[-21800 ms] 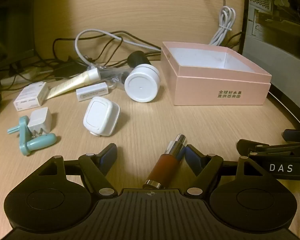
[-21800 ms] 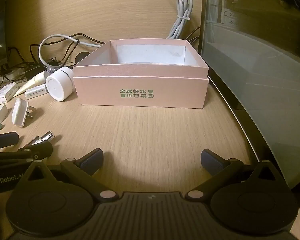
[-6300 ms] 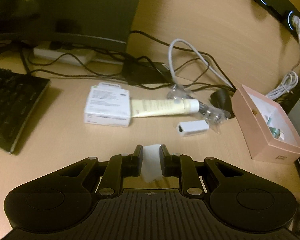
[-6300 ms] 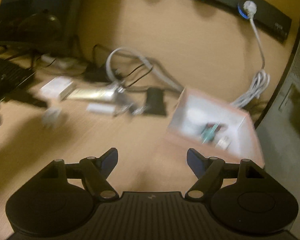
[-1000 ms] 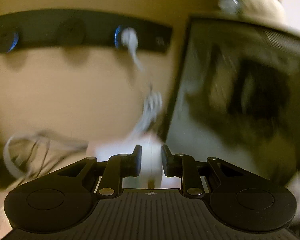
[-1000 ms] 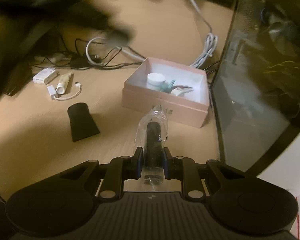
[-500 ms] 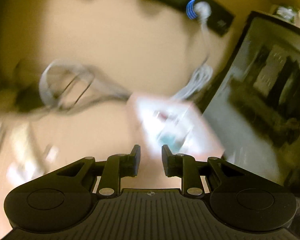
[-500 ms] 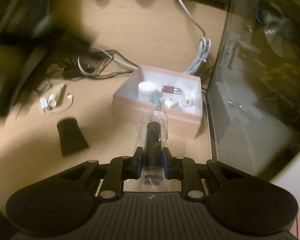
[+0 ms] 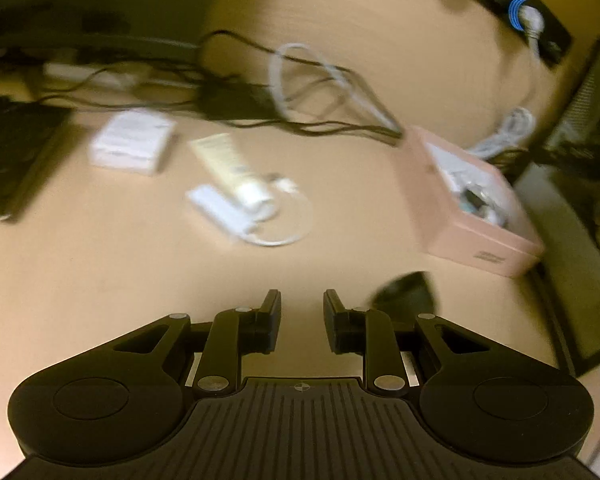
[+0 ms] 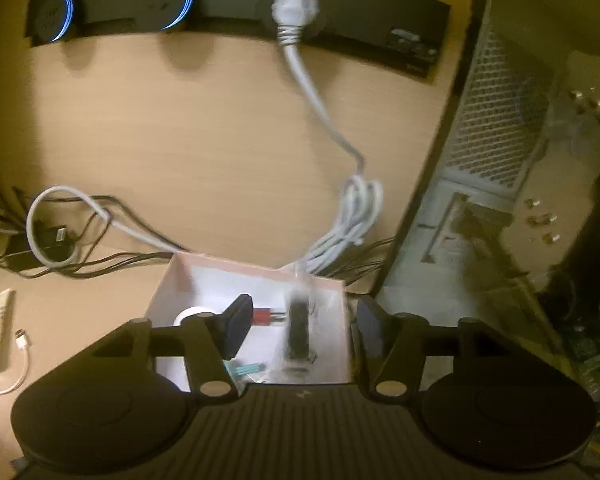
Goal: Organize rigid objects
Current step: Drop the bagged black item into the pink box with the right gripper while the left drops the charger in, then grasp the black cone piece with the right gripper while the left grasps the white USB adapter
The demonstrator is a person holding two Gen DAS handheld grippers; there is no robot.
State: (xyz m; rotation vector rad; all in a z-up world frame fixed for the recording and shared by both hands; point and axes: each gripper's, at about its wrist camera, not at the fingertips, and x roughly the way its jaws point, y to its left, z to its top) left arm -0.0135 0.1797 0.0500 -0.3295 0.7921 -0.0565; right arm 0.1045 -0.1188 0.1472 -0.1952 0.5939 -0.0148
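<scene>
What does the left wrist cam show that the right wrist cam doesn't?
Left only: a white carton, a white adapter, a keyboard and a black cone-shaped piece beside the left tongs, whose jaws stand apart with nothing between them.
Right only: the computer case, and the right tongs, just opened, over a bagged black item in the box.
Both: pink box, cream tube, wall sockets.

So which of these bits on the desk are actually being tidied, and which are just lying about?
Being tidied: pink box, bagged black item inside it, cream tube, white adapter, small white carton.

Lying about: cable tangle, wall sockets, keyboard, computer case.
</scene>
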